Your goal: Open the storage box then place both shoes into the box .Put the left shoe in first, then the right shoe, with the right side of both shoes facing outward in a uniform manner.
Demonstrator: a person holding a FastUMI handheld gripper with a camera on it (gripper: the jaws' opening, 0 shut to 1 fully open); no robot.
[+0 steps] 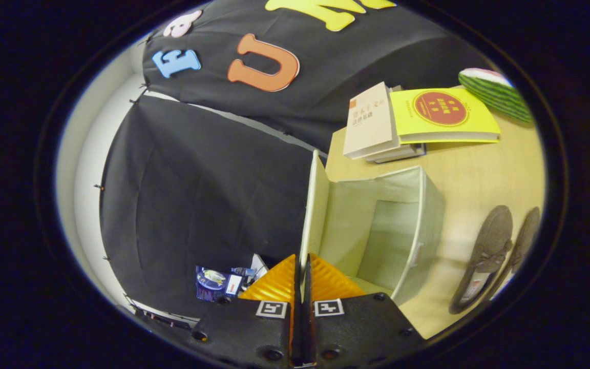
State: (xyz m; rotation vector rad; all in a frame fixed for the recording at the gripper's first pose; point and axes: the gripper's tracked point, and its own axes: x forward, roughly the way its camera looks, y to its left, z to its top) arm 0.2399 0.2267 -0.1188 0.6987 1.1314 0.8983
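The tongs [302,274] were clenched on the lid [314,205] of the box [418,225], holding it upright. The open box stood on the bench [474,169] just ahead. Both shoes [484,256] lay at 3 o'clock of it; books [407,120] at 12.

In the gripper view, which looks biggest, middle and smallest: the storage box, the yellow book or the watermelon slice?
1. Storage box, biggest, though it sits nearest the closed gripper, which pinches its raised lid.
2. Yellow book.
3. Watermelon slice, smallest, but partly cut off, so unsure.
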